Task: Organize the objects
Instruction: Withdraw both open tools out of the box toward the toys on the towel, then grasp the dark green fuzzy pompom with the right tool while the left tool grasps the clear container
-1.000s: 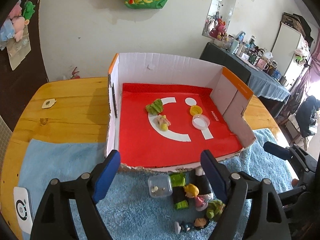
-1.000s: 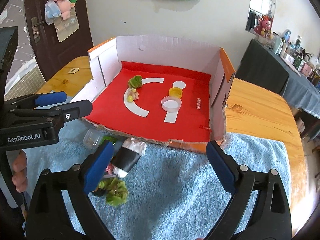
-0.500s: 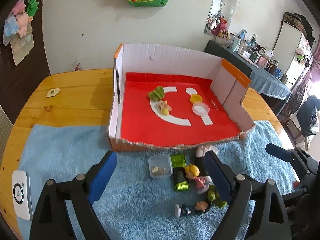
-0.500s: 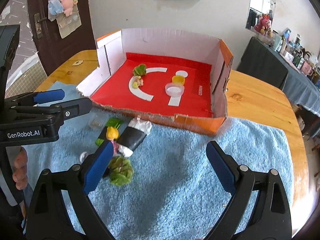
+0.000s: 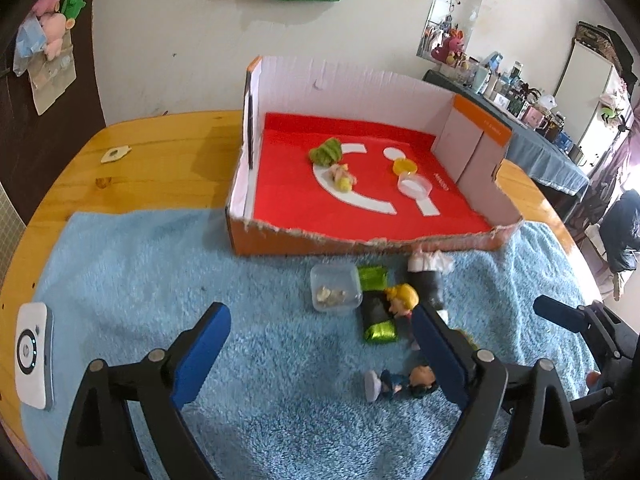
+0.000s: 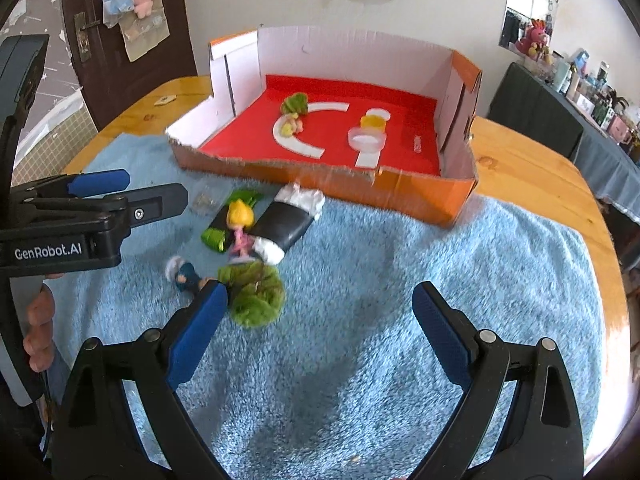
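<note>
Lying on the blue towel [image 6: 400,280] just before the torn front wall of the cardboard box [image 5: 360,80], the toys form a small cluster: a black-and-white packet [image 6: 286,226] whose long axis runs diagonally toward the box, a green-ended wrapper [image 5: 376,304] parallel beside it, a blonde figurine [image 6: 240,220], a fuzzy green toy [image 6: 256,296] and a clear container [image 5: 335,287]. The left tool [image 5: 320,344] has just been widening, nothing between its fingers; the right tool [image 6: 316,320] gapes wide and empty. A wooden tabletop [image 5: 140,152] carries everything, in a cluttered room.
</note>
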A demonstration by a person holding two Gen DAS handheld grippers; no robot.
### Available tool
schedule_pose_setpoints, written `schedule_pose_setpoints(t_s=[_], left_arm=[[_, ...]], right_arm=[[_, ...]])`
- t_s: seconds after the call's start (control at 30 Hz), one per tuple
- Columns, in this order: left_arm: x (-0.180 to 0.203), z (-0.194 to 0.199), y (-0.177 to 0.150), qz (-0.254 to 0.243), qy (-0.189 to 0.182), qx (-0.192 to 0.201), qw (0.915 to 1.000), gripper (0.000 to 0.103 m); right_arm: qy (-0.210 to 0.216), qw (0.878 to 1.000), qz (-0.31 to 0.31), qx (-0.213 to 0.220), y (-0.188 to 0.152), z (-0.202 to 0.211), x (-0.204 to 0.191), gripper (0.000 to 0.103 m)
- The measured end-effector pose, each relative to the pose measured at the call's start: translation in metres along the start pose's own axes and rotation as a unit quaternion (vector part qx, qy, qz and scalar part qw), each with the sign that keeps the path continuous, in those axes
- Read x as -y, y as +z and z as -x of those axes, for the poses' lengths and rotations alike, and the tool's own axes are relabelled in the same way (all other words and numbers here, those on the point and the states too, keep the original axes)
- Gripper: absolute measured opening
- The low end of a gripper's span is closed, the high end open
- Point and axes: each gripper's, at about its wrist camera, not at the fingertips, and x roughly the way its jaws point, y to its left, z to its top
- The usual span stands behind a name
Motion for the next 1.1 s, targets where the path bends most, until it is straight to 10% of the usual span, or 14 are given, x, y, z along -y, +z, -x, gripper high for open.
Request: schedule_pose_setpoints(t_s=[0.9, 1.1], left_arm=[[-0.007, -0.044, 0.002, -0.002, 0.011, -0.032, 0.9994, 0.093], [-0.011, -0.046, 0.005, 0.002, 0.013, -0.028, 0.9995, 0.093]], right_arm=[[-0.001, 1.000, 0.012, -0.026, -0.004, -0.030, -0.008, 0.094], [0.011, 1.000, 0.006, -0.028, -0.004, -0.033, -0.003, 0.078]])
